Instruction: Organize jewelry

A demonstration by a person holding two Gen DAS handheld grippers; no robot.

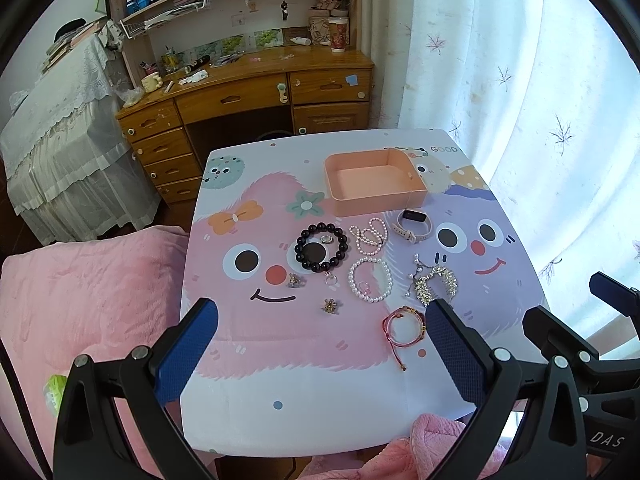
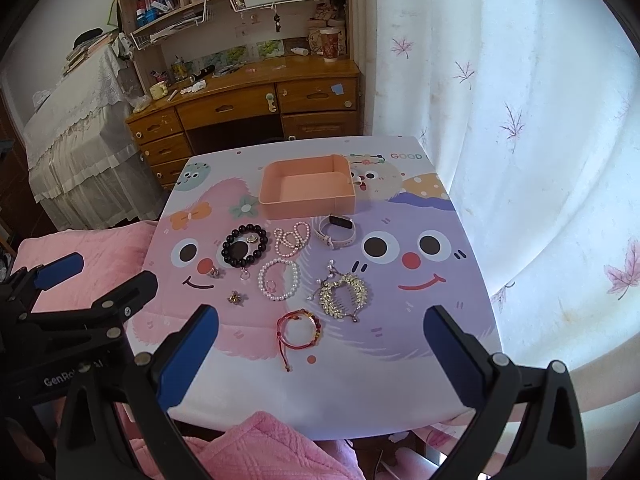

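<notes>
An empty peach tray point(image 1: 376, 198) point(image 2: 304, 204) stands at the far side of the cartoon-printed table point(image 1: 280, 380) point(image 2: 400, 380). In front of it lie a dark bead bracelet point(image 1: 321, 246) point(image 2: 245, 245), a pearl strand point(image 1: 370, 232) point(image 2: 292, 238), a pearl bracelet point(image 1: 370, 280) point(image 2: 279, 280), a white watch point(image 1: 412, 226) point(image 2: 336, 230), a gold leaf hair comb point(image 1: 434, 282) point(image 2: 344, 294), a red cord bracelet point(image 1: 404, 326) point(image 2: 300, 328) and small charms point(image 1: 330, 306) point(image 2: 236, 297). My left gripper point(image 1: 320, 348) and right gripper point(image 2: 320, 348) hover open and empty above the table's near edge.
A pink quilt point(image 1: 80, 300) point(image 2: 260, 448) lies left of and below the table. A white curtain point(image 1: 540, 80) point(image 2: 540, 120) hangs close on the right. A wooden desk point(image 1: 248, 92) and a lace-covered bed point(image 1: 60, 140) stand behind.
</notes>
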